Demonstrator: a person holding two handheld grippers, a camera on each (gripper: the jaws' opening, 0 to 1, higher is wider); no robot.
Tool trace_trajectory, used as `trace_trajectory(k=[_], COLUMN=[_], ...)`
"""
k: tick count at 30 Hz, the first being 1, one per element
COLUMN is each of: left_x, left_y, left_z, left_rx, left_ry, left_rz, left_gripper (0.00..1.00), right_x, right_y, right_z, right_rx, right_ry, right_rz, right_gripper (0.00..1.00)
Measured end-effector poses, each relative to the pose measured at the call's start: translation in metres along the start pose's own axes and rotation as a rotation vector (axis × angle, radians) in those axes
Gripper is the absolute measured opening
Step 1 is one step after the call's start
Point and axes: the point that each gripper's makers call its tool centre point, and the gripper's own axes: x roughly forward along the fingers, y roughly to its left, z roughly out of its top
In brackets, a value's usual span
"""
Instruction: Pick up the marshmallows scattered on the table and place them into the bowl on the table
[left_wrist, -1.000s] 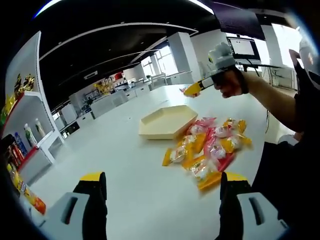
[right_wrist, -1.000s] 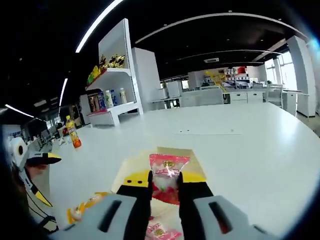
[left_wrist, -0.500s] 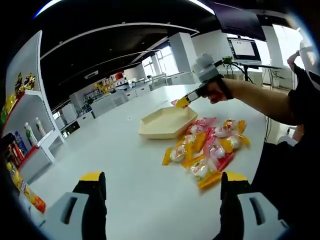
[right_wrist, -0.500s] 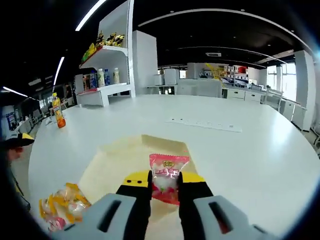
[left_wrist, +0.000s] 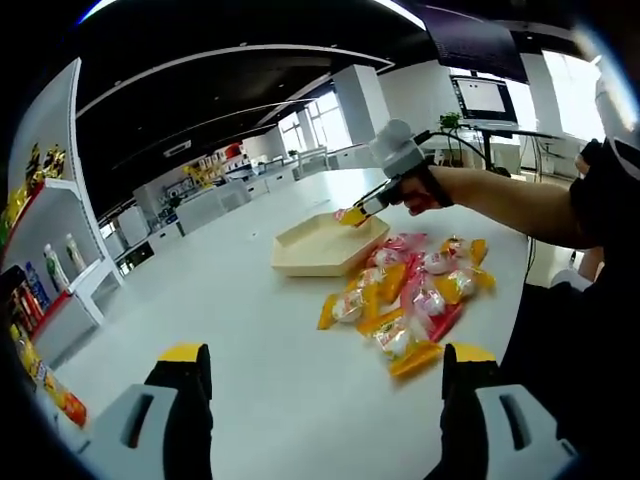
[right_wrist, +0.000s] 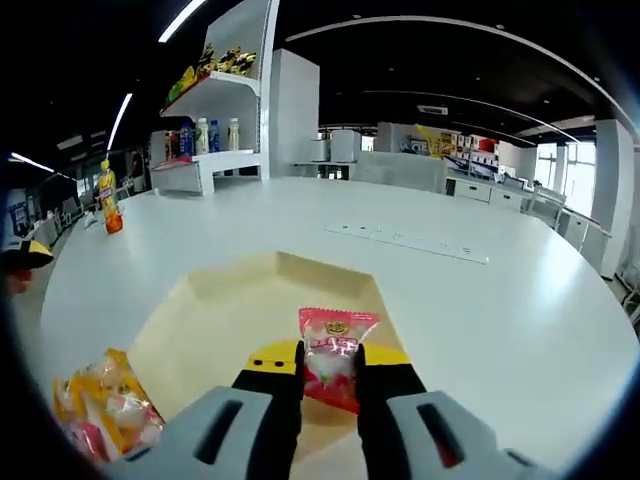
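Glossy pink film wraps the marshmallow packet (right_wrist: 334, 358) that we see pinched between the yellow-tipped jaws of the right gripper (right_wrist: 330, 372), its crimped top edge standing up above the tips. Beneath it sits the bowl (right_wrist: 190, 325), a shallow cream hexagonal tray with low angled walls and a matte inside, resting on the smooth white table (right_wrist: 500, 320).

From the left gripper view we see the same right gripper (left_wrist: 352, 214) reaching over the bowl (left_wrist: 310, 255), the packet a small pink-and-yellow spot at its tips above the far rim. Just beside the bowl, on the near side, lies the heap of marshmallows (left_wrist: 405, 300): crinkly orange, yellow and pink wrappers with pale puffy centres, overlapping one another on the table (left_wrist: 250, 350).

The left gripper (left_wrist: 325, 395) has its two black, yellow-capped jaws spread wide with nothing between them, well short of the heap.
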Motion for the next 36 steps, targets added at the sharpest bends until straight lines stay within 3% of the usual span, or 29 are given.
trace_trajectory(k=[13, 27, 36], left_x=[0.000, 0.003, 0.002], left_y=[0.004, 0.003, 0.003], left_z=[0.002, 0.001, 0.002], left_rx=[0.005, 0.004, 0.003], left_ry=[-0.003, 0.002, -0.002], left_rz=[0.012, 0.007, 0.007], left_gripper=[0.95, 0.95, 0.95], right_x=[0.008, 0.012, 0.013], right_y=[-0.002, 0.001, -0.004], right_z=[-0.005, -0.008, -0.006], right_rx=[-0.022, -0.121, -0.193], right_ry=[0.022, 0.022, 0.013], right_rz=[0.009, 0.013, -0.004], right_gripper=[0.19, 0.21, 0.32])
